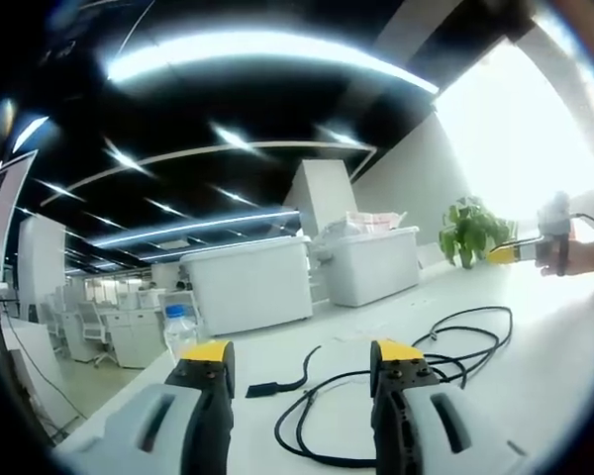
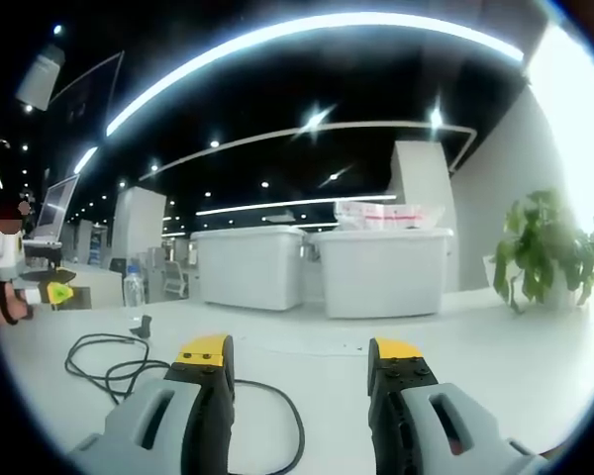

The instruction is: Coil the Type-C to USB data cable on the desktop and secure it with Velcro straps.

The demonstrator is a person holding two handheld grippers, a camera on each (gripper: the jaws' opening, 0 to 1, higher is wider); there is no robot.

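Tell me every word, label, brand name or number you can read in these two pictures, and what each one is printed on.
None can be read.
The clear plastic water bottle carries a label band, too small and blurred to read.
The two large white plastic storage bins show no markings; red strips on the bagged contents on top are blurred.
The loose black data cable on the white desktop and the yellow-tipped grey fingers bear no lettering.

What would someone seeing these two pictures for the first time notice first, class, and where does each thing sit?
The loose black cable sprawls in untidy loops across the white desktop, just ahead of the open left tongs. Behind it stand two big white bins side by side at the desk's far edge, with a green potted plant to their right. The right tongs are open too, holding nothing.
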